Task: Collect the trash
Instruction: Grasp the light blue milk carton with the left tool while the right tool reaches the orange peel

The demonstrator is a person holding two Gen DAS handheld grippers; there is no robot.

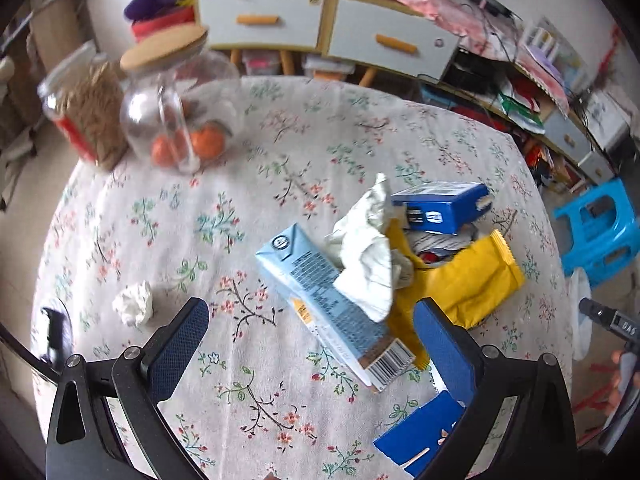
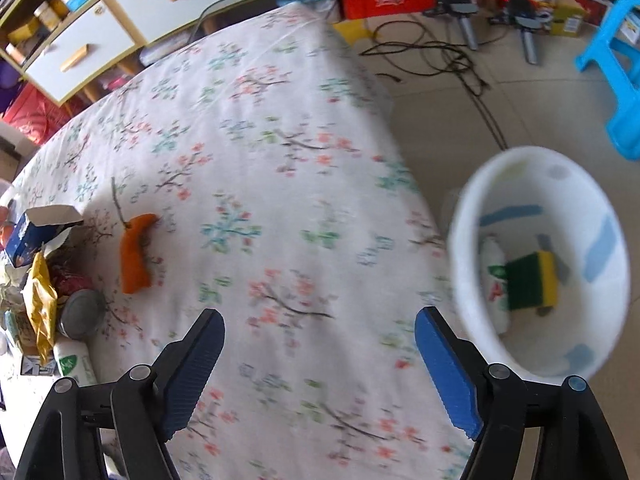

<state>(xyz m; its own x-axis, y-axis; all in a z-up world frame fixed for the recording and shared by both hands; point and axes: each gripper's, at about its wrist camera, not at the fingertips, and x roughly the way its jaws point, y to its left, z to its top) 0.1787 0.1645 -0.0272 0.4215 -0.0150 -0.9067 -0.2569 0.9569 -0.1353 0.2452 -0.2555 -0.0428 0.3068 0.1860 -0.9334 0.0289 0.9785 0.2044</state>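
Note:
In the left wrist view my left gripper [image 1: 312, 312] is open and empty above the floral tablecloth [image 1: 280, 140]. A pile of trash lies ahead and right of it: a light blue carton [image 1: 320, 292], a crumpled white paper [image 1: 366, 256], a yellow wrapper [image 1: 468, 280], a dark blue box [image 1: 444, 206]. A small white paper ball [image 1: 134, 304] lies left. In the right wrist view my right gripper [image 2: 318, 326] is open and empty over the table edge. A white bin [image 2: 540, 264] stands on the floor to its right, holding a green-yellow sponge [image 2: 532, 280] and a white bottle.
Glass jars [image 1: 168, 112] with oranges stand at the table's far left. A blue flat box [image 1: 420, 436] lies near my left gripper. An orange peel [image 2: 136, 252] and a can [image 2: 82, 316] lie left in the right view. A blue stool [image 1: 600, 228] and cables [image 2: 440, 56] are on the floor.

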